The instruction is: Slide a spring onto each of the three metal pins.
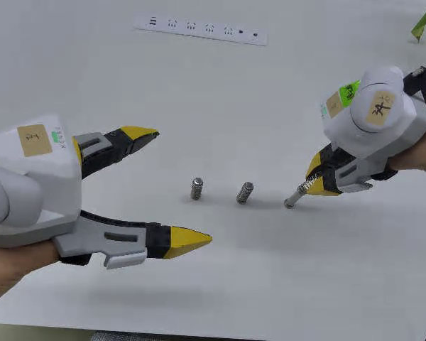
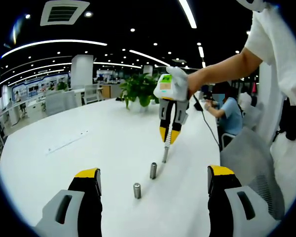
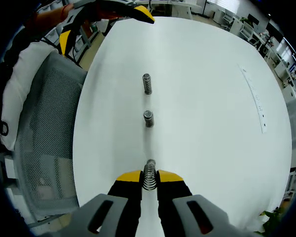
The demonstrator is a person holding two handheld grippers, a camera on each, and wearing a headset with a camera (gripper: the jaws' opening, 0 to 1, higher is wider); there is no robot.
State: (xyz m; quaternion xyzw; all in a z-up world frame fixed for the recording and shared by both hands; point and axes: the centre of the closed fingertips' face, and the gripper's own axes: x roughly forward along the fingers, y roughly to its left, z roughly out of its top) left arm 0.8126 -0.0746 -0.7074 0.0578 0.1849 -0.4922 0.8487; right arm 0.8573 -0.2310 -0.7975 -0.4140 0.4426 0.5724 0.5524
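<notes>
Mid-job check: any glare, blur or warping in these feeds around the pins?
Head view: soft even light, no glare on the white table, a faint shadow beside the middle pin, everything sharp. Left gripper view: fisheye bows the ceiling lights and the table edge; that pin small but crisp. Right gripper view: the spring is in focus, the table rim curves.

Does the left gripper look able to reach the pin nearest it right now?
Probably yes: left gripper, jaws wide open, faces that pin across bare table; right gripper is shut on the far pin.
</notes>
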